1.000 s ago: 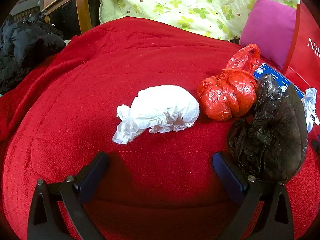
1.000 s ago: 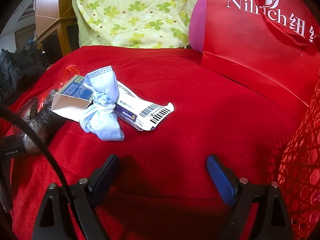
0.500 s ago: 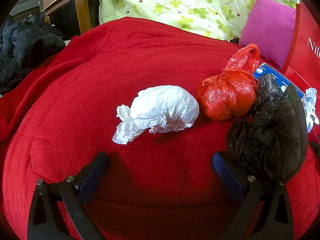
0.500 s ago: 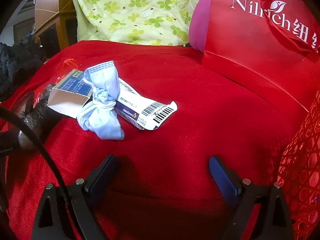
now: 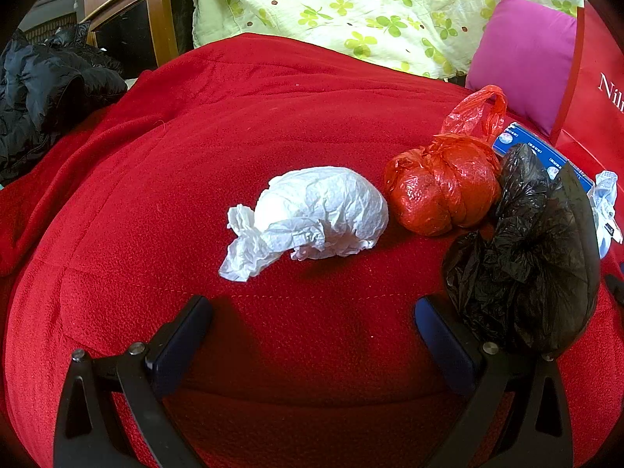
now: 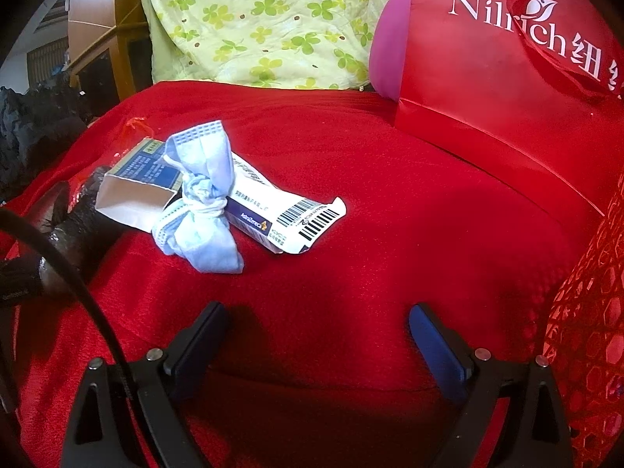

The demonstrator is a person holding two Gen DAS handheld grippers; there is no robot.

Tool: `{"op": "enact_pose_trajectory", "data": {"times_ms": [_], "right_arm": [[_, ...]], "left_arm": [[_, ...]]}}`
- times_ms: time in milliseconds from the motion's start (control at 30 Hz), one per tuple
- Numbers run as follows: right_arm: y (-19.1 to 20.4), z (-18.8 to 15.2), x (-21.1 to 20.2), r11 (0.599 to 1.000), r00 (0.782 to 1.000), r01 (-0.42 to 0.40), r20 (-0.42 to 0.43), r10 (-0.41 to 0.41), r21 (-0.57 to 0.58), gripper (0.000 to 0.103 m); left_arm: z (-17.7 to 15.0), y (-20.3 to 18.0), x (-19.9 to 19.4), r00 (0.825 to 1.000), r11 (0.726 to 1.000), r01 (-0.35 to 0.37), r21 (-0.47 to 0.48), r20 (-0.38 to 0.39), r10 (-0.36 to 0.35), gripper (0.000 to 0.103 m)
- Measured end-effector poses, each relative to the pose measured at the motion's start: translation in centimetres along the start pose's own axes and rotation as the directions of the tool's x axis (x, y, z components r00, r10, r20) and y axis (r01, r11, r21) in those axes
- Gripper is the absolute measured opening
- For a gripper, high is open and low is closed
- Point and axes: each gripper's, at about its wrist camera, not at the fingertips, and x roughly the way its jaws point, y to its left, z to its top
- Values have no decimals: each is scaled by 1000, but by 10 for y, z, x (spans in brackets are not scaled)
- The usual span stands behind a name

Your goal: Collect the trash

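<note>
Trash strewn ahead of two empty grippers, jaws apart on both.

Left gripper (image 5: 312,325) stands wide over the red fleece blanket (image 5: 156,179); the crumpled white paper wad (image 5: 312,216) lies just beyond its jaws, the knotted red plastic bag (image 5: 442,195) past the right jaw, the crinkly black bag (image 5: 522,265) touching that jaw's outer side. Right gripper (image 6: 318,333) is spread too; the knotted blue face mask (image 6: 202,218) rests on a flattened medicine carton (image 6: 249,199) ahead and left. Soft, springy film could squirt from a shallow pinch, and the pads might snag the fleece; the mask may slide off its slick carton.
</note>
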Motion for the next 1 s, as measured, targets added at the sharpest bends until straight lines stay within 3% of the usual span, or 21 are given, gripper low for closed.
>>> {"op": "enact_pose_trajectory", "data": {"times_ms": [1000], "right_arm": [[3,-2,2,1000,1000,1,-5,-1,-18,101]], "left_arm": [[1,0,0,1000,1000,0,0,-3,0,103]]}}
